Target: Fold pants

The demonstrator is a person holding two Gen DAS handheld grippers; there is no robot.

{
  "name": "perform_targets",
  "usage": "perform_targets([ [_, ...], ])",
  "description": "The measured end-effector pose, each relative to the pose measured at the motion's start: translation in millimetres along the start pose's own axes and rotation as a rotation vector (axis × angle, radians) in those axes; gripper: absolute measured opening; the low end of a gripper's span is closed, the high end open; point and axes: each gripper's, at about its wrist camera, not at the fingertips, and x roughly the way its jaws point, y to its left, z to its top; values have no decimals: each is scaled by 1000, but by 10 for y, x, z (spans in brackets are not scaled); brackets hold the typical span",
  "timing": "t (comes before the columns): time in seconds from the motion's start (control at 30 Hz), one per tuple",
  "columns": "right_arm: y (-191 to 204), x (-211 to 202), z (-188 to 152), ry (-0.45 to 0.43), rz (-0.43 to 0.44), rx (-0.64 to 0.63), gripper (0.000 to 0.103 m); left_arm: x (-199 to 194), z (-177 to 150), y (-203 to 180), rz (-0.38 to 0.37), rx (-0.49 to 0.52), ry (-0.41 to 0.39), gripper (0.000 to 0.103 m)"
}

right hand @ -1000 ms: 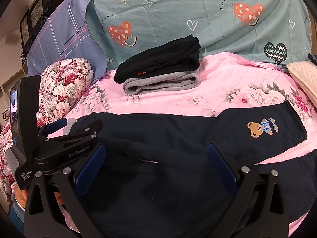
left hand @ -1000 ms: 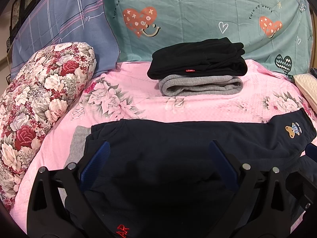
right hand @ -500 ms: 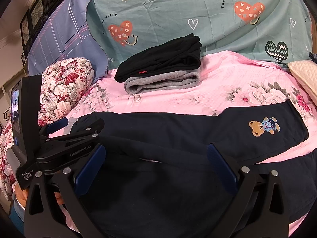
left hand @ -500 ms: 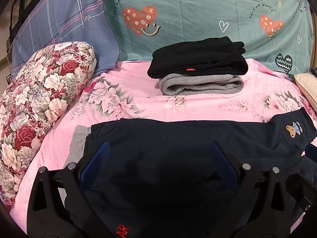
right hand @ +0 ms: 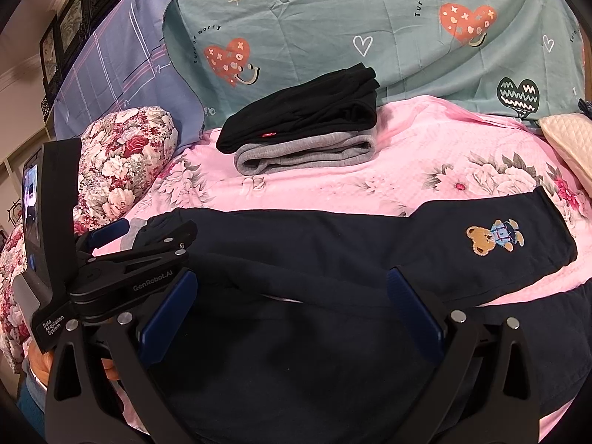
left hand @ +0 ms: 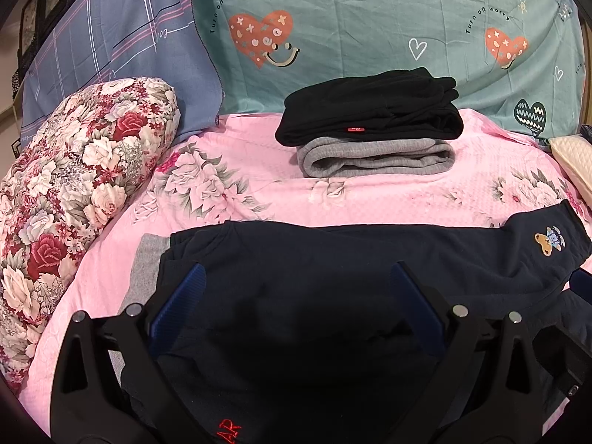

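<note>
The navy pants [right hand: 333,251] were spread lengthwise along the bed's [right hand: 425,155] near edge, apparently not yet folded across. Both the left hand-held gripper [left hand: 296,285] and right hand-held gripper [right hand: 292,288] were held apart above them, nothing clamped.

Your pink bed [left hand: 236,192] carries navy pants [left hand: 333,259] near its front edge, folded clothes [left hand: 370,137] at the back, a floral bolster [left hand: 74,185] on its left edge.

Both wrist views sit low and close over the bed [left hand: 370,199], facing 12 o'clock; both share the folded stack [right hand: 301,125].
</note>
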Motion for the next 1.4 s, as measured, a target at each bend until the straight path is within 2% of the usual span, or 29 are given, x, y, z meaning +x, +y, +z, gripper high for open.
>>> perform_targets([
  [0.6,25,-29,2,-6,3,-19,102,17,9,-28,2,4,3,101],
  [0.73,21,-115,69,-25,36,-20,102,-16,60,26,1,1,14,101],
  [0.87,-20,-154,230,30,127,-14,102,-72,204,367,-66,-72,55,101],
  [0.9,-22,-127,257,63,158,-20,102,-61,239,480,-90,-85,76,101],
  [0.93,-31,-44,316,145,209,-43,102,-41,274,649,-107,-94,100,101],
  [0.97,-36,6,352,187,223,-60,102,-18,304,754,-106,-94,114,101],
  [1.0,-32,63,408,217,228,-93,102,8,328,886,-93,-88,128,101],
  [1.1,93,239,570,234,179,-262,102,126,378,1221,-58,-45,181,101],
  [1.2,200,545,717,257,174,-392,102,304,402,1545,-52,-30,255,101],
  [1.3,254,924,833,311,204,-428,101,472,412,1824,-16,-36,308,101],
  [1.4,341,1410,918,384,228,-465,92,611,426,2042,-27,-75,344,101],
])
